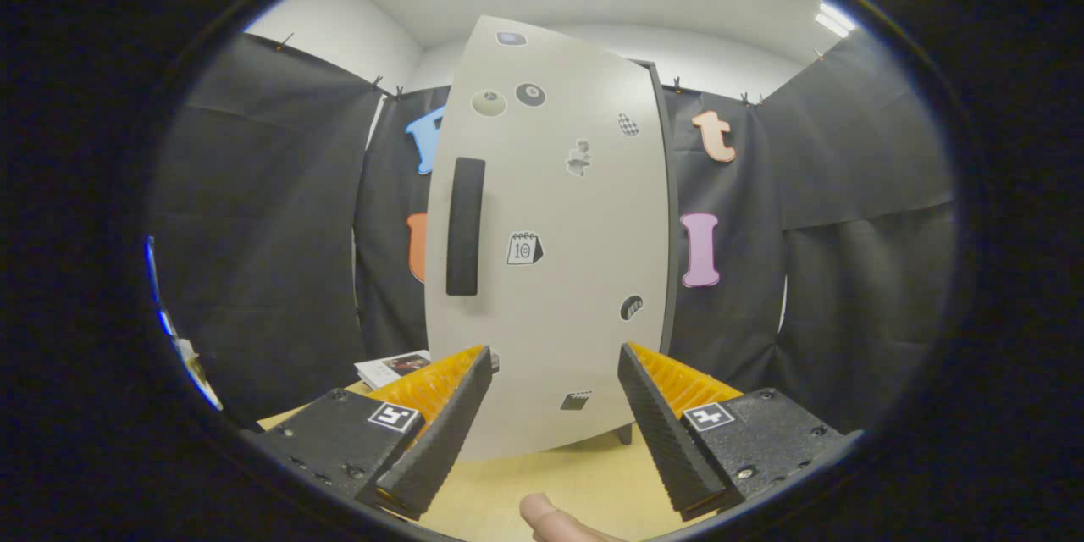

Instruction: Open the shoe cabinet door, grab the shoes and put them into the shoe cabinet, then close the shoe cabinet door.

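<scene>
calendar sticker [524, 248] on cabinet door [550, 313], number 10

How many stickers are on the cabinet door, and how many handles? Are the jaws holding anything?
Stickers on the shoe cabinet door: 9, one partly hidden by a finger
Handles: 1
Total: 10
The gripper has its jaws open, holding nothing, with the door beyond them.
</scene>
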Tool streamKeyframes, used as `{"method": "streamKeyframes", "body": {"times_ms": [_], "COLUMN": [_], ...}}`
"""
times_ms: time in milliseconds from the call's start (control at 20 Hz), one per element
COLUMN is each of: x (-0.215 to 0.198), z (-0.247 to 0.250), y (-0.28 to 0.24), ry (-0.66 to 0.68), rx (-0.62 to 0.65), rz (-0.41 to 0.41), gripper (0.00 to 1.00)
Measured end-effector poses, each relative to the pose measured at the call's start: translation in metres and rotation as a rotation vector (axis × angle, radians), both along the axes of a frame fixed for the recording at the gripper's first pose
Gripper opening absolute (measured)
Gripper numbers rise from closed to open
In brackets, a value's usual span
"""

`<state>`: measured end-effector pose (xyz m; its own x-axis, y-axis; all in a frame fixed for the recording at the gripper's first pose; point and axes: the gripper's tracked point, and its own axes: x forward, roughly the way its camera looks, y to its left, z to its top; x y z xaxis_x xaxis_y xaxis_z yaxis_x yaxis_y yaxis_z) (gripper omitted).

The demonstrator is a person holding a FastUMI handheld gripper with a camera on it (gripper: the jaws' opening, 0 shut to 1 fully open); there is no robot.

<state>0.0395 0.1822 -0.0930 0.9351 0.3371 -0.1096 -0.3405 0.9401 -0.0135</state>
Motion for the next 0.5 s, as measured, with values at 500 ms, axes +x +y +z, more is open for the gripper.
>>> {"method": "streamKeyframes", "body": {"times_ms": [500], "x": [-0.066], "z": [0.016], "y": [-0.053], "ry": [0.018], "rx": [0.155], "rz": [-0.033], "gripper": [0.98]}}
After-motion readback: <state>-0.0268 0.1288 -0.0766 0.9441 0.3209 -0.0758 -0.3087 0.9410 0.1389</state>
